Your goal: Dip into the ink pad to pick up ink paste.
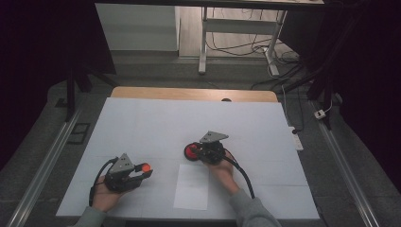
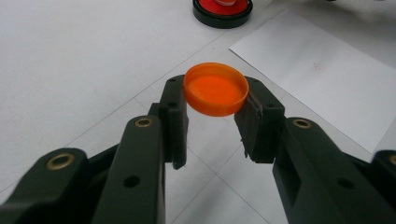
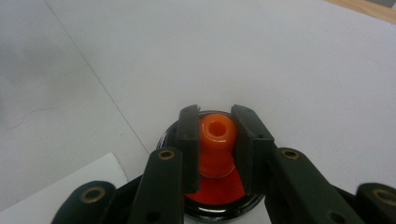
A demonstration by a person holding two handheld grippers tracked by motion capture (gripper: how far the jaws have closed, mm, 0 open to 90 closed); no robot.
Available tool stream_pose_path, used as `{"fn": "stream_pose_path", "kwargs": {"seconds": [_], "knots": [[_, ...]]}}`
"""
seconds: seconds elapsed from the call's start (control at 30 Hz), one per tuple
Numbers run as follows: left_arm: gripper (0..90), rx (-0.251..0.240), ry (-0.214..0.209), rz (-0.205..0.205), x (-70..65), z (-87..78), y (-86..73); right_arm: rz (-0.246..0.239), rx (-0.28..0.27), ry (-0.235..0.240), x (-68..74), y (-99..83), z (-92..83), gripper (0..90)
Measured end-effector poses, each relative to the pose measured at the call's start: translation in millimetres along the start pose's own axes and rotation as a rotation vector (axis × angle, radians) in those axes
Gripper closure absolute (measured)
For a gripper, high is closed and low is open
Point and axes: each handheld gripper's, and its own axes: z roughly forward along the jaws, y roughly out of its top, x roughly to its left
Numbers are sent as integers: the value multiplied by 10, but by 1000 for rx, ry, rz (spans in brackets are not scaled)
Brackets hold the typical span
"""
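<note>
- High view, left gripper (image 1: 142, 171): held in the person's left hand (image 1: 106, 196) near the near-left part of the table (image 1: 142, 123); jaws pointing right, pinching a small orange cap (image 1: 145, 167) at the tips, clear of the surface.
- High view, right gripper (image 1: 198, 150): held in the person's right hand (image 1: 222, 172) near the table's middle, jaws pointing left, set over a round black-rimmed red base (image 1: 191, 151) resting on the table; grey three-cornered plate on top, black cable trailing toward the near edge.
- High view, surroundings: white sheet of paper (image 1: 191, 187) lying flat near the near edge, between the two hands, just near-right of the orange cap and near of the red base; wooden strip visible along the table's far edge.
- Left gripper view: left gripper (image 2: 215, 109) clamped on the orange cap (image 2: 215, 88) by its side wall, open side up, hollow inside visible, cap level and lifted off the table; black-rimmed red base (image 2: 223, 10) well beyond at the far edge of the picture; sheet of paper (image 2: 322, 79) off to the right.
- Right gripper view: right gripper (image 3: 215, 135) pressed against both sides of an orange nozzle (image 3: 216, 140) standing upright from the middle of the red base (image 3: 217, 191), hole in the nozzle's top facing up; base seated on the white table; corner of the paper (image 3: 60, 191) at lower left.
</note>
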Motion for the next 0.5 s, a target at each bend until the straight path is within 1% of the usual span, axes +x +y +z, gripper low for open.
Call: {"fn": "stream_pose_path", "kwargs": {"seconds": [0.3, 0.4, 0.47, 0.5], "knots": [[639, 2, 1, 1, -2, 5, 0, 2, -3, 6, -5, -4, 0, 728], [640, 2, 1, 1, -3, 6, 0, -2, 0, 1, -3, -3, -2, 727], [640, 3, 1, 1, -4, 8, 2, 0, -4, 4, -4, -6, 0, 727], [640, 3, 1, 1, -4, 8, 2, 10, -9, 5, 0, -7, 2, 727]]}}
